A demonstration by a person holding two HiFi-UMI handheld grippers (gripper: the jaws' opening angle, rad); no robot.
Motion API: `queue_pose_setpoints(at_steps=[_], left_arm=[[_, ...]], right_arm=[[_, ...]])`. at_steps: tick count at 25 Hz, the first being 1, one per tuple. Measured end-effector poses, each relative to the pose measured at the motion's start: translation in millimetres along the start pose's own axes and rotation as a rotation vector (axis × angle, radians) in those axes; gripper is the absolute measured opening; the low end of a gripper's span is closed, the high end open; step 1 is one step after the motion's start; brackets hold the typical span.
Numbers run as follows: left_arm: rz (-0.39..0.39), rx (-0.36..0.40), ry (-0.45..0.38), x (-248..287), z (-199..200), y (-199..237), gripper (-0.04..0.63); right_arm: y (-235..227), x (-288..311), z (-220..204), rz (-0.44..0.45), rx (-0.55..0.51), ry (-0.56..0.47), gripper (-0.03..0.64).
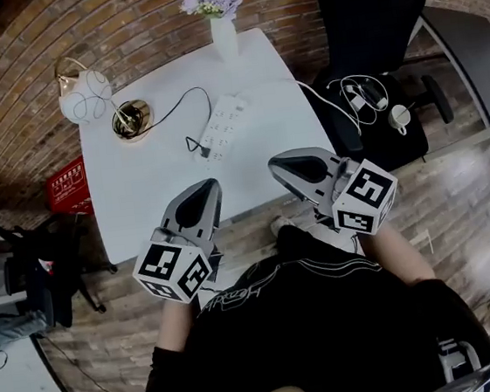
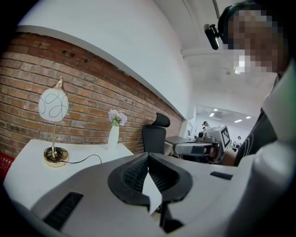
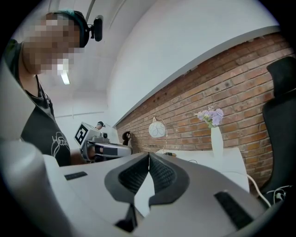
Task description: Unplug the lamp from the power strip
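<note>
The lamp [image 1: 84, 96] with a white globe and gold base [image 1: 131, 118] stands at the far left of the white table [image 1: 139, 194]. Its black cord runs to a plug [image 1: 195, 144] seated in the near end of the white power strip [image 1: 222, 125]. My left gripper [image 1: 208, 188] hovers over the table's near edge, shut and empty. My right gripper [image 1: 280, 166] is level with it to the right, also shut and empty. Both are well short of the strip. The lamp [image 2: 53, 105] also shows in the left gripper view, and the lamp [image 3: 157, 129] in the right gripper view.
A white vase of lilac flowers [image 1: 222, 17] stands at the table's far edge. A black office chair [image 1: 370, 62] with cables and a white cup on its seat is to the right. A red crate [image 1: 70, 186] sits on the floor at left.
</note>
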State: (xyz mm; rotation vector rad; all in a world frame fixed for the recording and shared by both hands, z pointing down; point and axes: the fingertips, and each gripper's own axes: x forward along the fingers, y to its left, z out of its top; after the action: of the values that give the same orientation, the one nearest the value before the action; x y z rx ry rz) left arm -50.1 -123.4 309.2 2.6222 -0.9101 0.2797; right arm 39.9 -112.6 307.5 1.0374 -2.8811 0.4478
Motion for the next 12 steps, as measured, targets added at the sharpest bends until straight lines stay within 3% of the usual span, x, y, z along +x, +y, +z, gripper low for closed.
queue_pose_setpoints(at_steps=[12], left_arm=[[0.217, -0.133, -0.002, 45, -10, 79, 0.005]], right_arm=[[-93, 75, -15, 0.153, 0.009, 0.136, -0.003]])
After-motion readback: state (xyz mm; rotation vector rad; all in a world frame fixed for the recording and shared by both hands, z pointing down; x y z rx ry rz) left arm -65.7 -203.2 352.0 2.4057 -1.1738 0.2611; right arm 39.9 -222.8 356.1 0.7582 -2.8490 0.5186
